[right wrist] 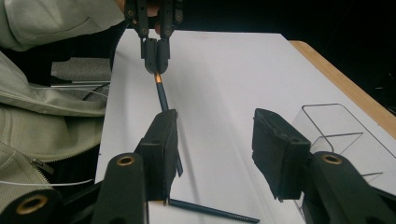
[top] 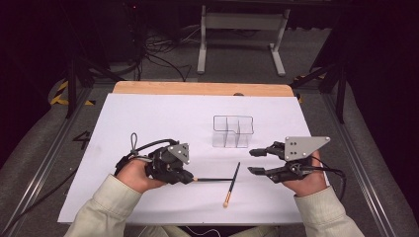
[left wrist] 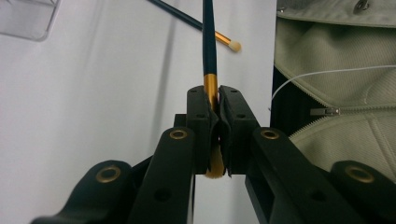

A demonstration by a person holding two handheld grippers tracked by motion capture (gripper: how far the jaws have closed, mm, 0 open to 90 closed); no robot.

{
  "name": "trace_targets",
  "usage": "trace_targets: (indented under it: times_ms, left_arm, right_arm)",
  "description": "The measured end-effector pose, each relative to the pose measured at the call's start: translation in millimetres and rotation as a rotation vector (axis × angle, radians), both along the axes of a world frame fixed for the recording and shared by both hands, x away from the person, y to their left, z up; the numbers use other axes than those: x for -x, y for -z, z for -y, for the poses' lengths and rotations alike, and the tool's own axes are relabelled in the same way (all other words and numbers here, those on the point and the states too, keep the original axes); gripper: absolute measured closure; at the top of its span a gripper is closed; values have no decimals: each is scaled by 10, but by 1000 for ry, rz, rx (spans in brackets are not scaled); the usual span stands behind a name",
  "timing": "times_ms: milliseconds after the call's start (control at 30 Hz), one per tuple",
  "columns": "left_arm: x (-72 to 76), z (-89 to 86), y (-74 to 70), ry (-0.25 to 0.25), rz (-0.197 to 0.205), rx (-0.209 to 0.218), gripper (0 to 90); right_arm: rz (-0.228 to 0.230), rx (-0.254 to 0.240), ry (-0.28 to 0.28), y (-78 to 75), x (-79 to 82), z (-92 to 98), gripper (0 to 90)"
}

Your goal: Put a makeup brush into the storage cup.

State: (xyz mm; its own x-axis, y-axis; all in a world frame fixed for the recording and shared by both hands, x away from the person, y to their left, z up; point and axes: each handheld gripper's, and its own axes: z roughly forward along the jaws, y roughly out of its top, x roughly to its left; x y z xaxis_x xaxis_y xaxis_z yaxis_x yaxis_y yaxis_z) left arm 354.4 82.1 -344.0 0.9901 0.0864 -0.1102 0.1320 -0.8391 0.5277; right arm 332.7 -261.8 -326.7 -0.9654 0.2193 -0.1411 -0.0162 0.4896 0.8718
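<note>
Meanwhile, the left tool (top: 190, 177) is clamped on the gold-banded end of a dark brush (top: 215, 179), held level above the white worktop (top: 148, 123). A second brush (top: 231, 184) lies beneath it. The right tool (top: 257, 162) stands partly open, nothing between its jaws. Just behind, the clear divided container (top: 233, 131) holds nothing.

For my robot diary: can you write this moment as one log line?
left gripper: shut on brush | right gripper: open, nothing held | second brush: on table
</note>
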Motion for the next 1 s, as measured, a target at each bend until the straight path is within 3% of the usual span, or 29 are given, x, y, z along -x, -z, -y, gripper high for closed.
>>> trace_targets:
  times_ms: [433, 633, 1000]
  left_arm:
    - [-83, 175, 39, 32, 5, -3, 835]
    - [-83, 260, 41, 60, 6, -12, 835]
    - [-68, 326, 39, 63, 7, -28, 835]
  right_arm:
    - [-52, 37, -31, 62, -36, -127, 556]
    - [-64, 83, -48, 85, -31, -230, 558]
    - [-116, 193, -79, 159, -63, -412, 570]
